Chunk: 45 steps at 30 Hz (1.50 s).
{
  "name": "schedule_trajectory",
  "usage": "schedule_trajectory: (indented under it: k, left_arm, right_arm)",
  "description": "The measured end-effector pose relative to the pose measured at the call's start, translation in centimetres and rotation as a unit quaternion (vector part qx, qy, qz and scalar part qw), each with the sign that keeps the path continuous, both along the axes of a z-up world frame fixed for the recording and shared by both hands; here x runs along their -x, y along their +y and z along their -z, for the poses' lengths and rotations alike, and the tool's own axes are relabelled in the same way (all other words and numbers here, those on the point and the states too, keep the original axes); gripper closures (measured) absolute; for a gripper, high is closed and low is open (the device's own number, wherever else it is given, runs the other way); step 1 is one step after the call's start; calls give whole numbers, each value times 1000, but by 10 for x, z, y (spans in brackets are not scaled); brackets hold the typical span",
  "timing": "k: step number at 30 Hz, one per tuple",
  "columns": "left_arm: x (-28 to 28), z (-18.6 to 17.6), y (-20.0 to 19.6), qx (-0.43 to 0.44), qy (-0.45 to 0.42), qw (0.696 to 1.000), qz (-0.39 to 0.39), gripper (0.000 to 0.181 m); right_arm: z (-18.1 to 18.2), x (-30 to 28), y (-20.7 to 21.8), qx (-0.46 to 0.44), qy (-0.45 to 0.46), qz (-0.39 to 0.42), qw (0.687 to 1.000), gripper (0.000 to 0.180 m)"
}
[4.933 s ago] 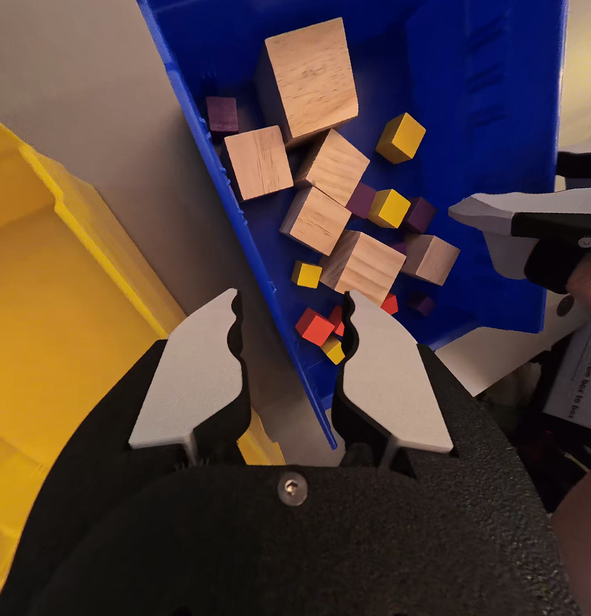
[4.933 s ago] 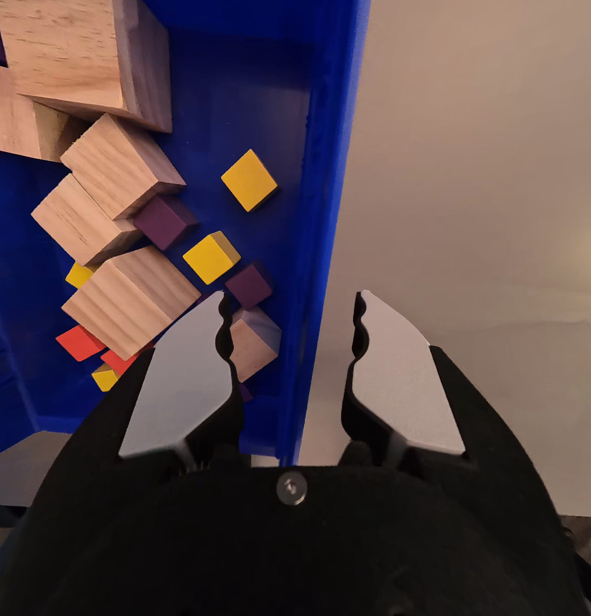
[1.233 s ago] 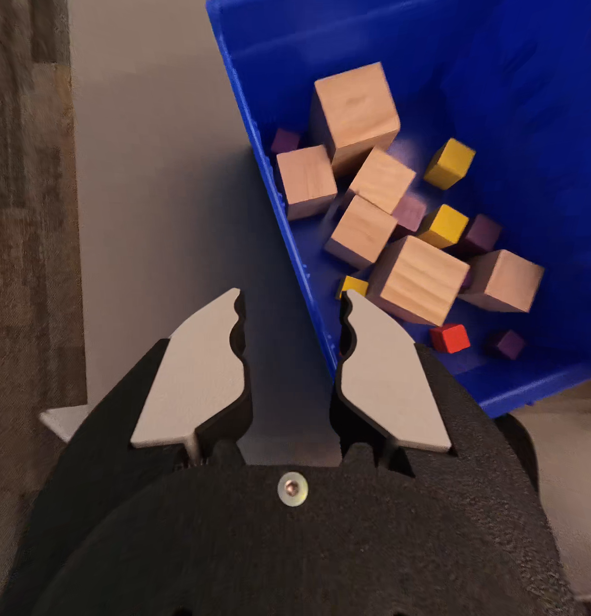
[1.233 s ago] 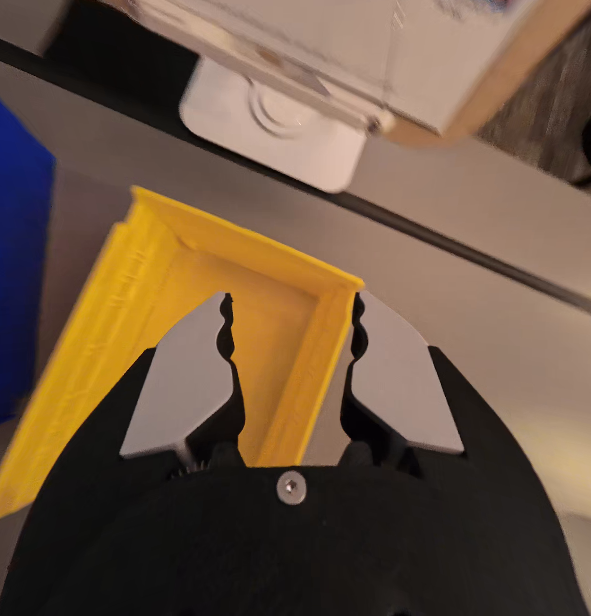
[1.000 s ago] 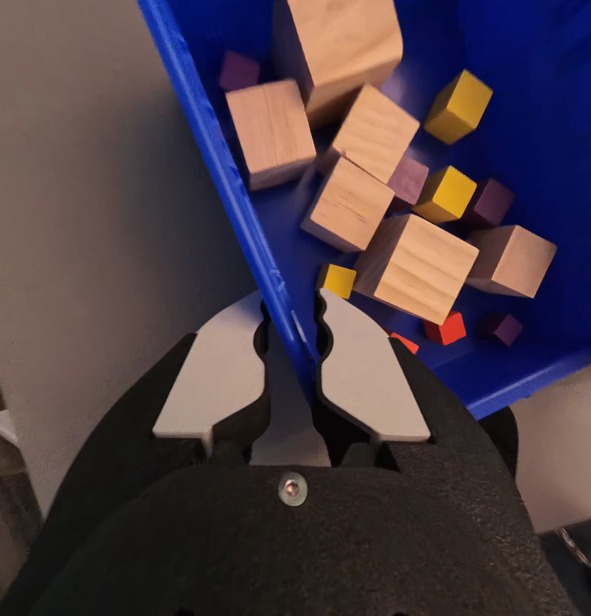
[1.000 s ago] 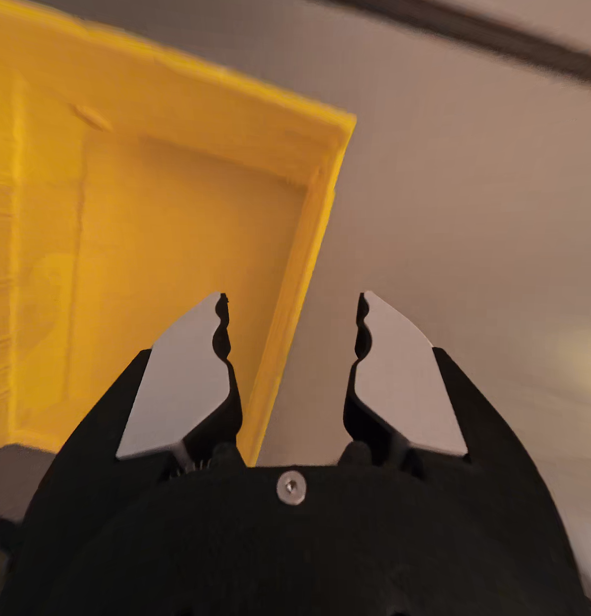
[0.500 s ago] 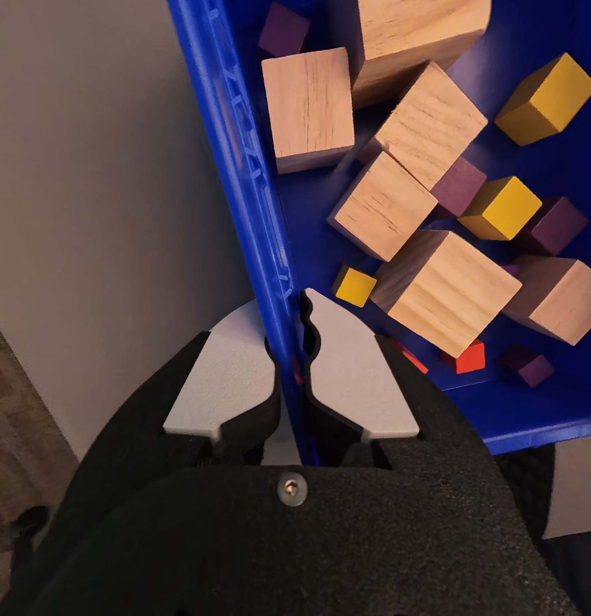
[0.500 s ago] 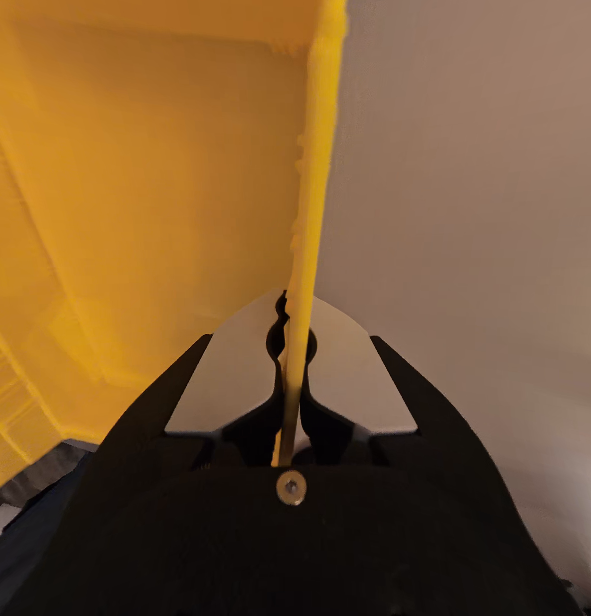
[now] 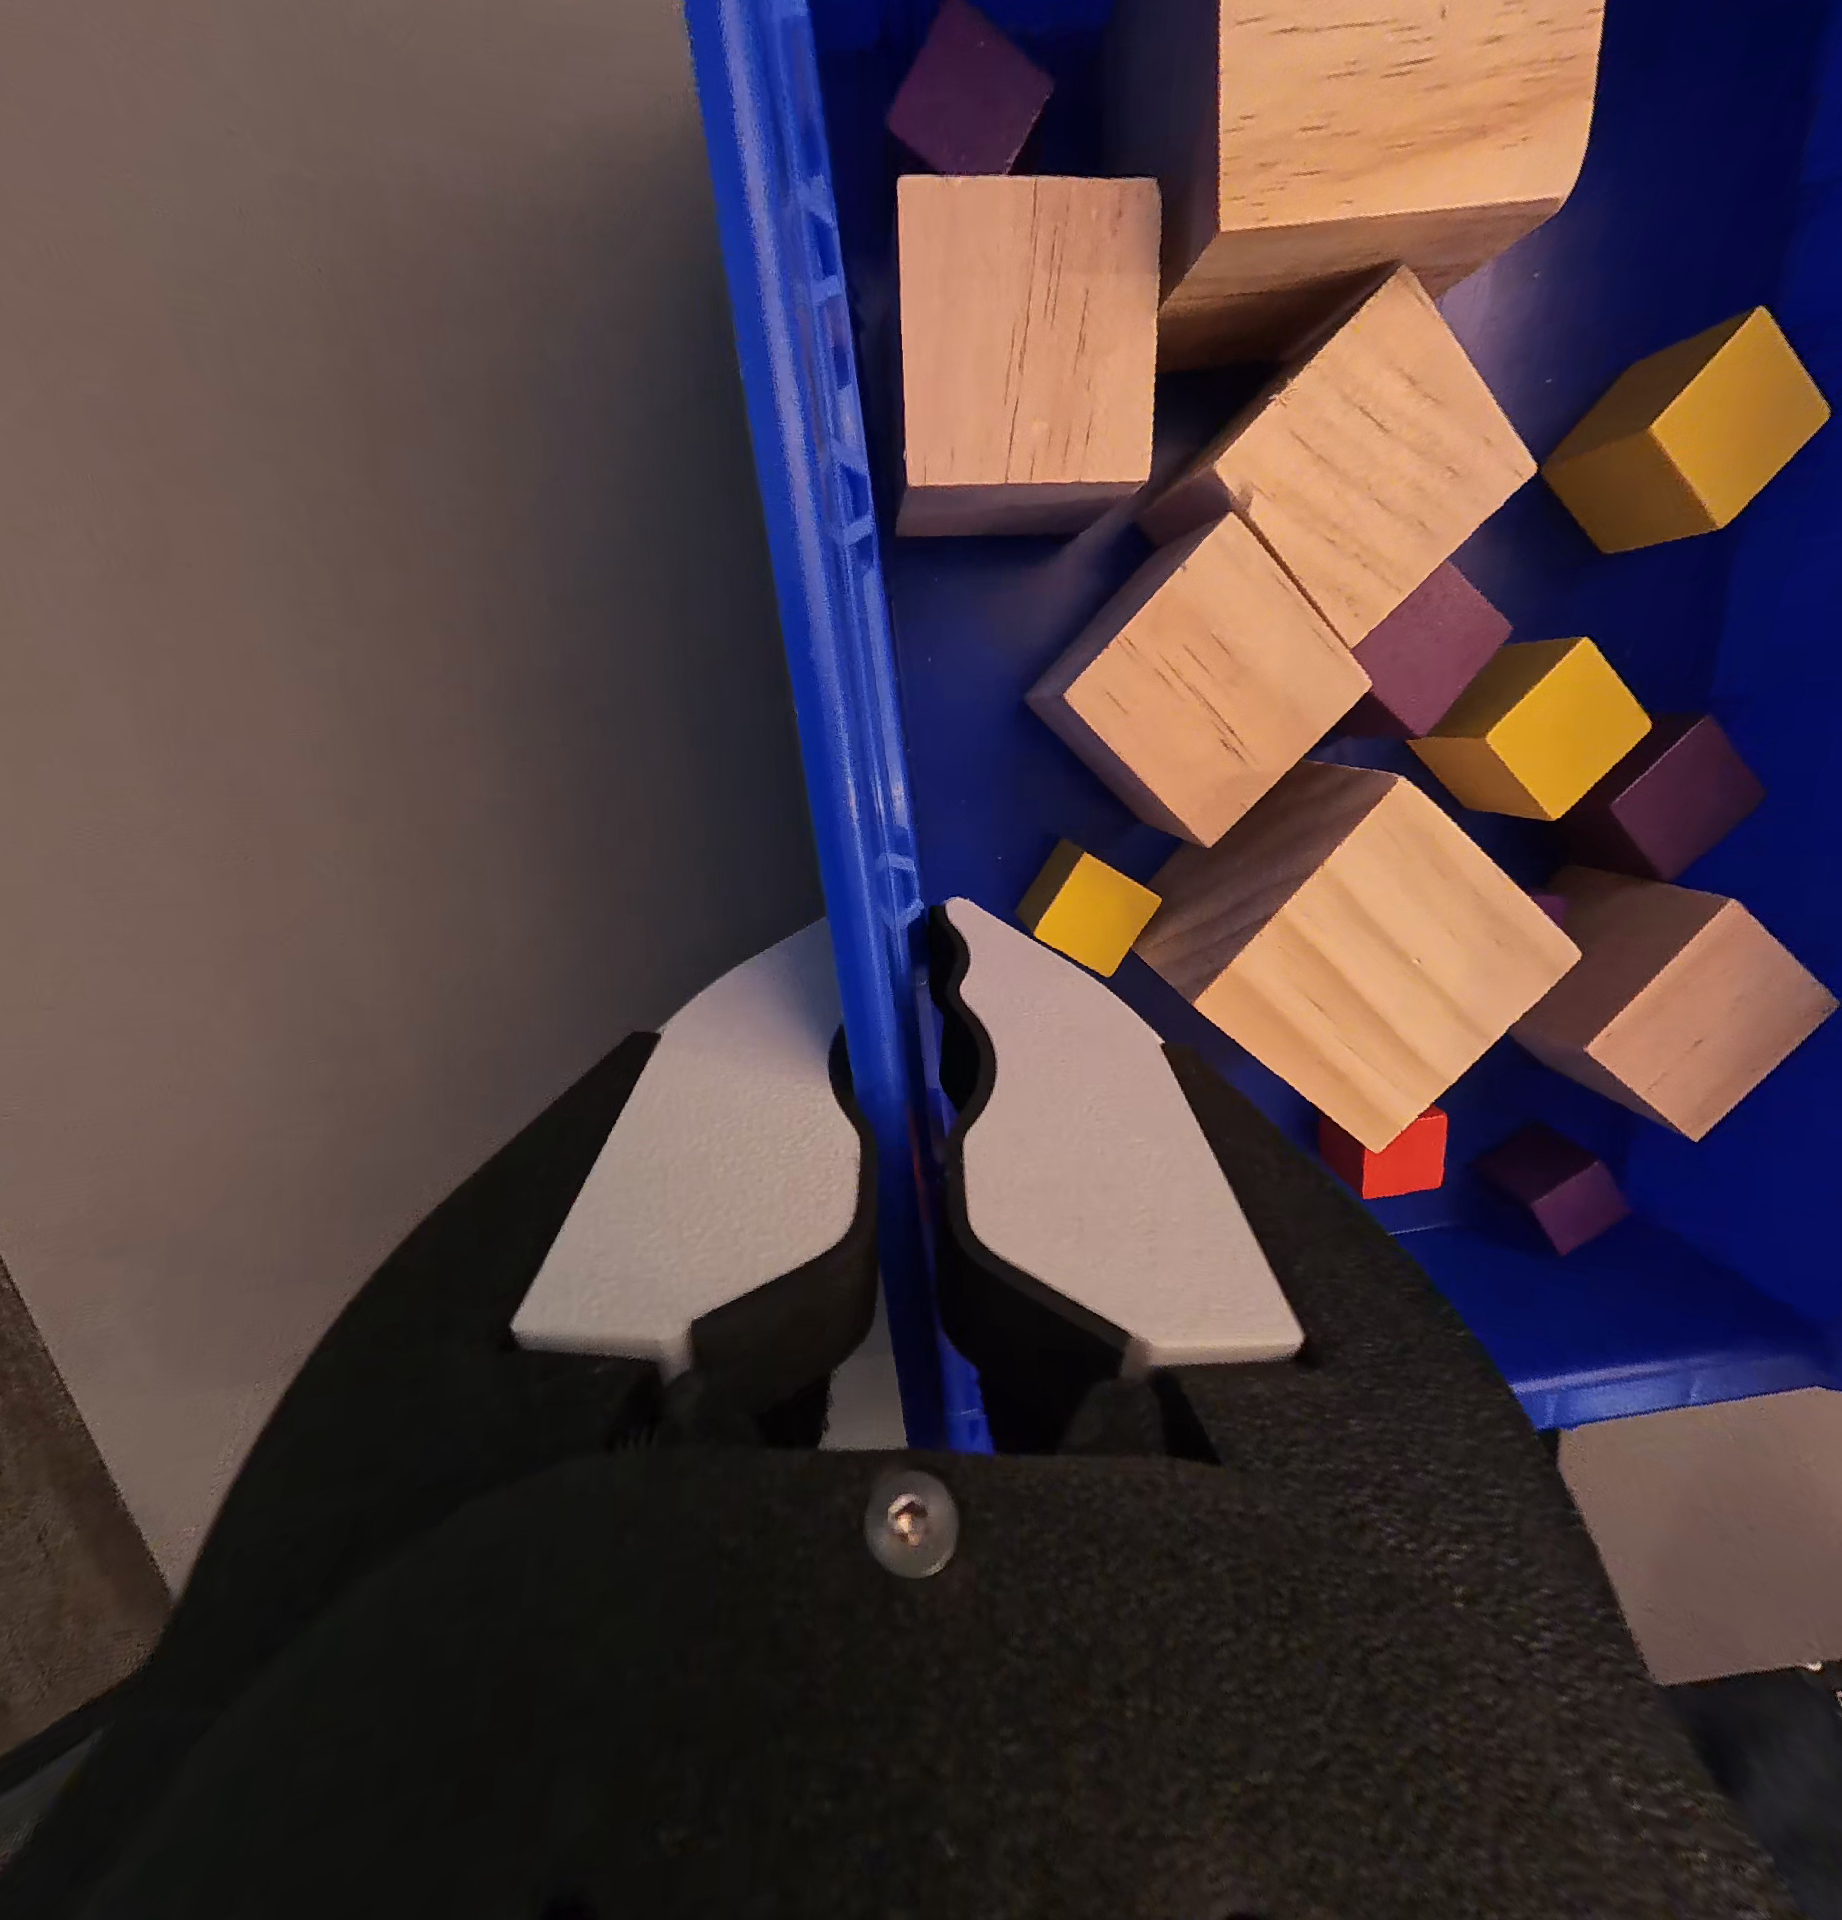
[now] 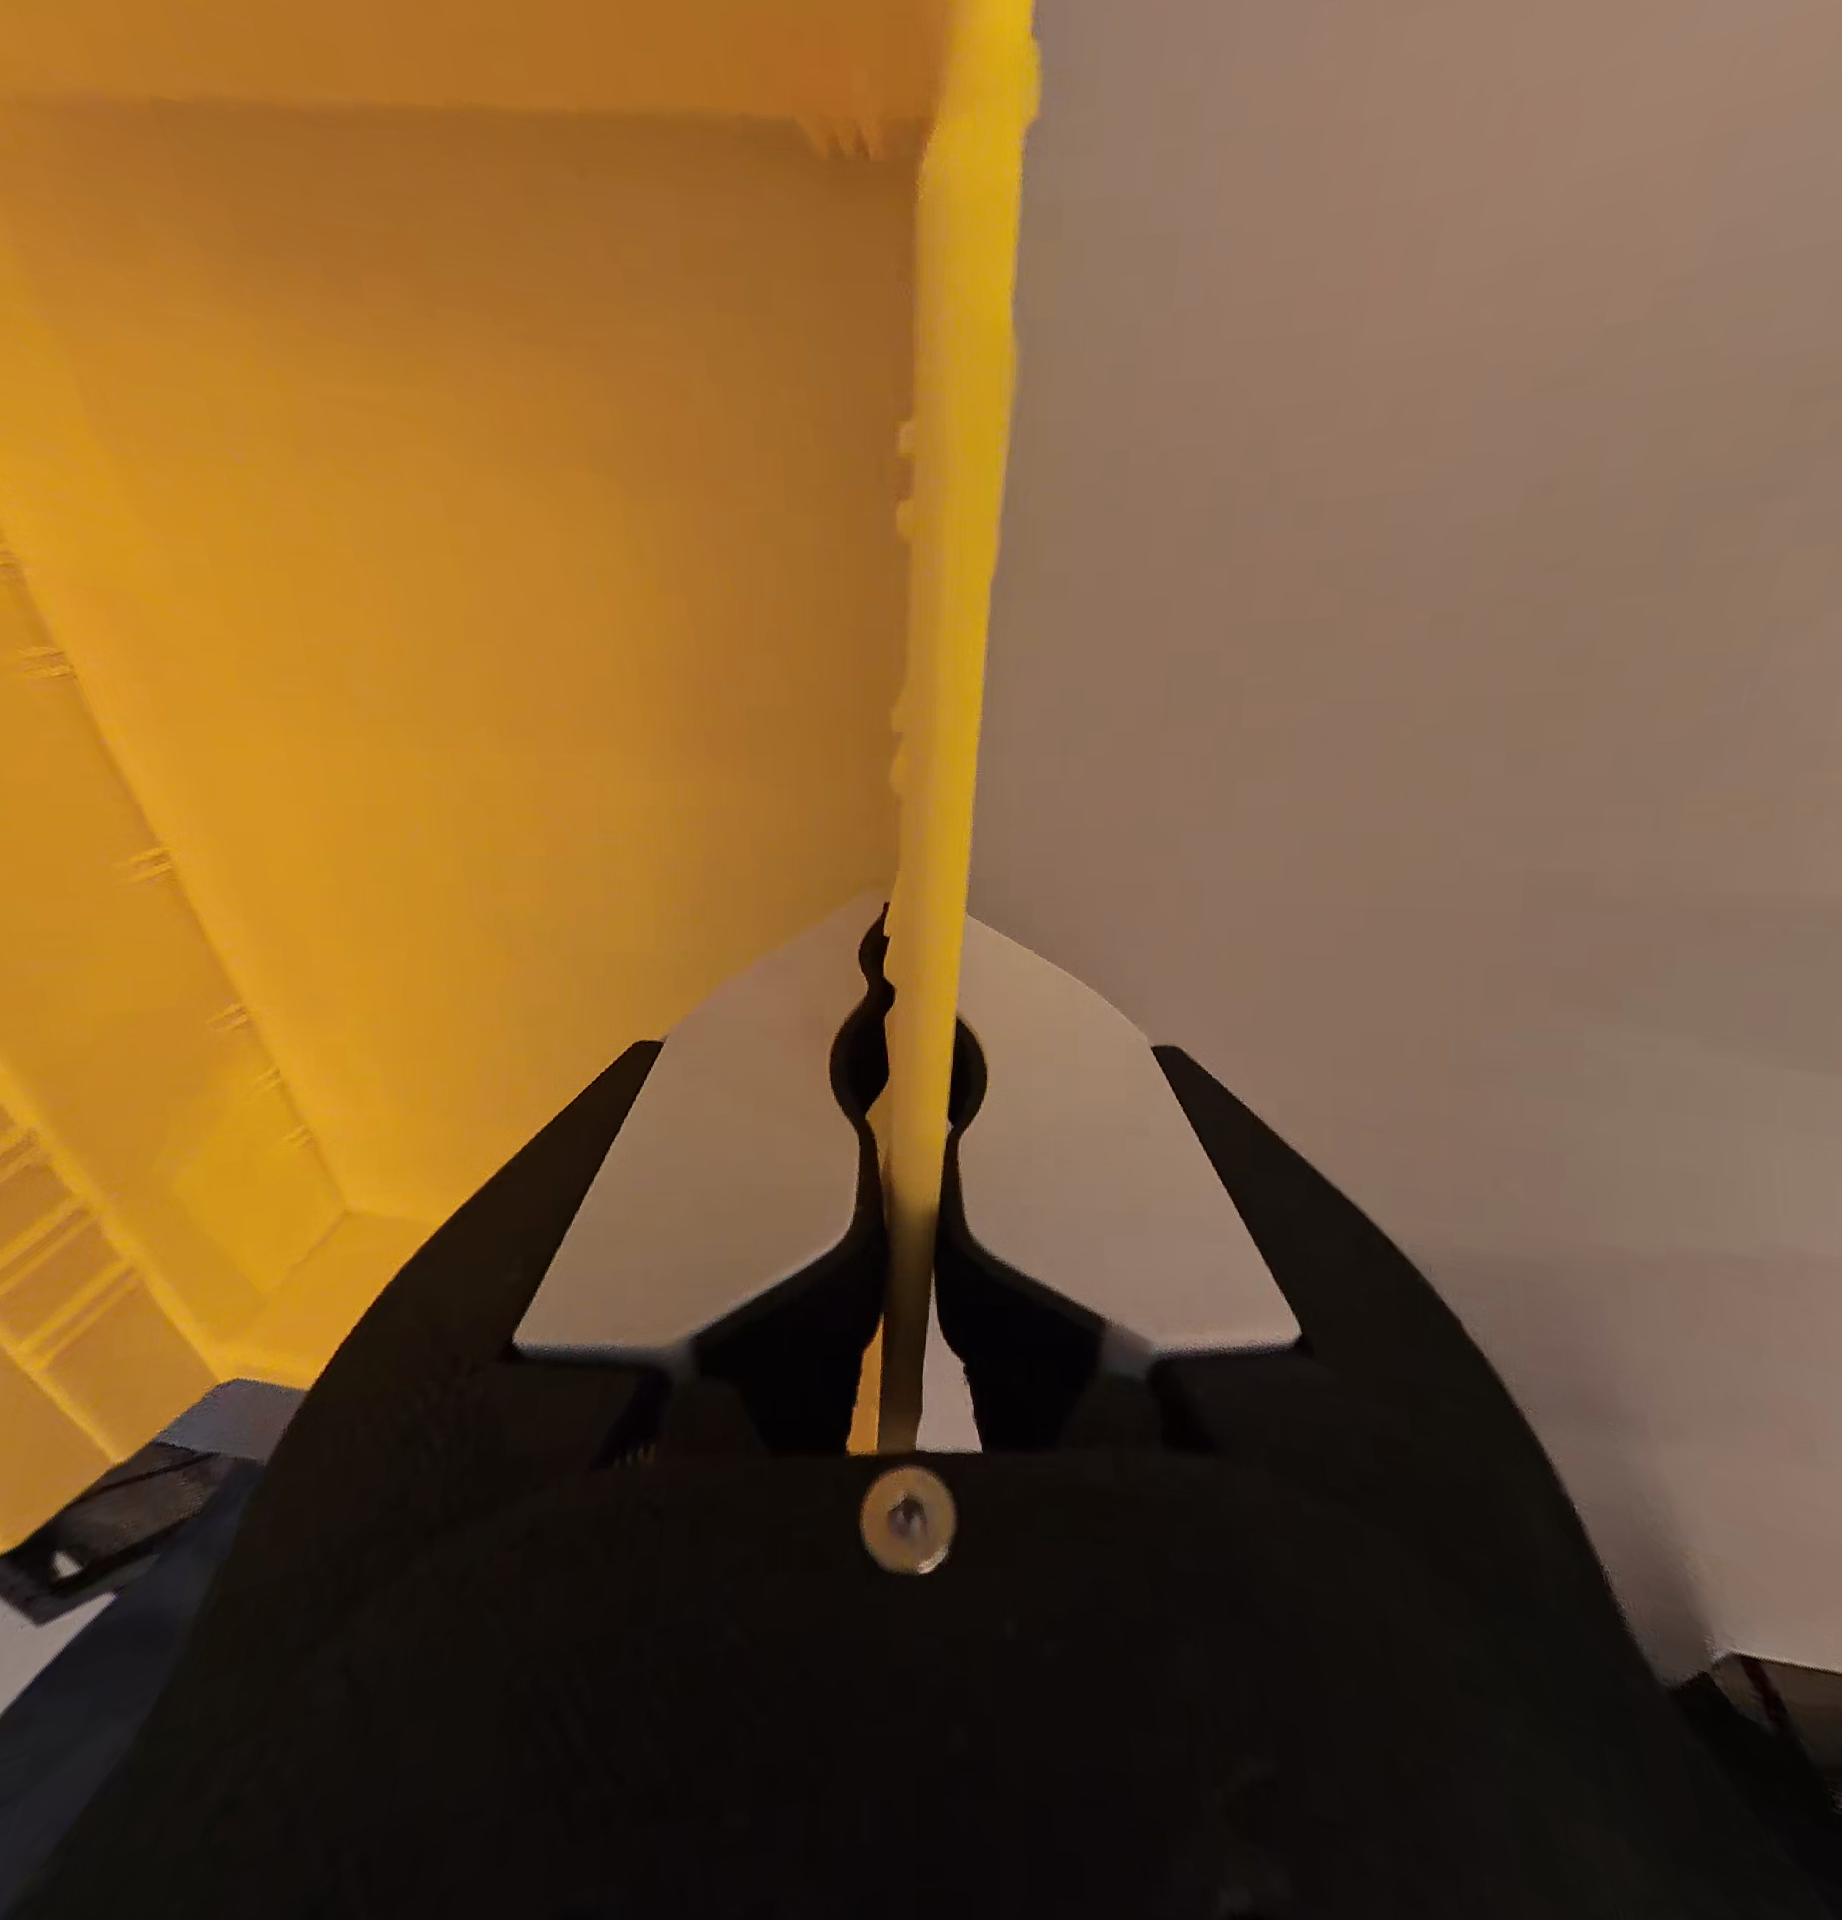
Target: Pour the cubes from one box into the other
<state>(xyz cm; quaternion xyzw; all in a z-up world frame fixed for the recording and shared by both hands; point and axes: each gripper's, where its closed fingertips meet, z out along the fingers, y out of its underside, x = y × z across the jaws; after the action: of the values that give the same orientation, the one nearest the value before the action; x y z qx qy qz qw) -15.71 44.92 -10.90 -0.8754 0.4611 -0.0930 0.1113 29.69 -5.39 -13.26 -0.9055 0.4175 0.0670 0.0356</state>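
Left gripper (image 9: 901, 997) clamped on the side wall of the blue box (image 9: 844, 623), one finger outside, one inside. Bare grey table (image 9: 377, 520) out to the left of the fingers, lots of room there. Inside, just right of the inner finger: big wooden cubes (image 9: 1353, 945) piled close, plus small yellow cubes (image 9: 1088, 909), purple cubes (image 9: 1556, 1190) and a red cube (image 9: 1390, 1153) (partly under a wooden one).

Right gripper (image 10: 912, 997) pinched tight on the thin wall of the yellow box (image 10: 958, 571). Nothing seen inside the part of the yellow box that shows, to the left of the fingers. Plain table (image 10: 1416, 623) to the right.
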Motion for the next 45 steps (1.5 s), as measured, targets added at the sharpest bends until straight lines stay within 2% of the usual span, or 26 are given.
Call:
schedule_trajectory:
  k: [9,18,24,28,30,32,34,36,37,38,39,40,42,45]
  left_arm:
    - [-3,1,-5,3,3,1000,-14,175]
    - [-10,1,-10,35,-20,999,-35,175]
    - [-10,1,-10,20,-13,1000,-21,175]
    - [-12,-1,-7,-9,-29,999,16,174]
    - [-17,-14,0,-31,-74,997,9,169]
    - [-22,-35,5,-41,-121,992,6,153]
    - [-22,-55,7,-40,-142,989,5,128]
    - [-24,-74,12,-55,-163,985,6,116]
    - [-26,-83,15,-69,-173,983,6,113]
    - [-28,-89,17,-78,-178,981,8,113]
    - [-29,-91,17,-80,-179,981,9,115]
    - [-30,-90,17,-77,-175,981,11,116]
    - [-30,-81,17,-65,-155,986,12,118]
    - [-26,-63,15,-29,-119,992,5,124]
  right_arm:
    - [1,-13,-26,-1,0,37,999,176]
    - [1,-12,-26,-4,-7,13,1000,176]
    - [1,-19,-36,1,-17,11,1000,175]
    - [-11,-34,-34,-10,-93,8,996,160]
    - [-38,-48,-34,-18,-166,21,986,150]
    - [-86,-60,-28,-32,-271,22,962,145]
    - [-154,-60,-3,-90,-397,11,913,145]
    - [-223,-28,49,-227,-466,-15,855,141]
    - [-250,1,82,-319,-464,-36,826,128]
    - [-272,32,114,-405,-450,-60,794,124]
    - [-284,59,143,-462,-421,-75,777,123]
    - [-283,86,171,-490,-375,-96,781,122]
    - [-260,135,224,-511,-269,-127,807,106]
    - [-207,194,290,-494,-175,-150,838,105]
